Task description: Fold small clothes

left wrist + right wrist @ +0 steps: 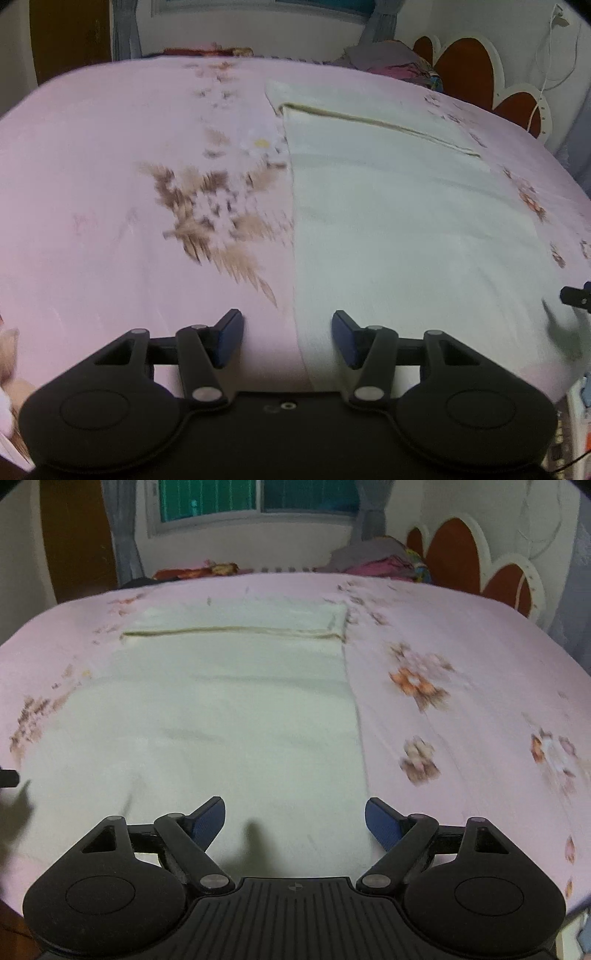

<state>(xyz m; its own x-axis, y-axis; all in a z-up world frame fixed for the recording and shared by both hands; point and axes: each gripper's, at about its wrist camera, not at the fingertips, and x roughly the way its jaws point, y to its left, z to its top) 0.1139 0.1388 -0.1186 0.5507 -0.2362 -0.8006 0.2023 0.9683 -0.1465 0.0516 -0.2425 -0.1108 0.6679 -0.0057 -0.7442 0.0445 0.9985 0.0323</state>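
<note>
Pale garment [229, 716]: spread flat on pink floral bed sheet [92, 184], long axis running away from both tools, hem band at far end. Left tool [288, 341]: released, empty, straddling near left edge. Right tool [294, 825]: released wide, empty, over near right corner. Each nearest its own near corner; neither closer overall.
</note>
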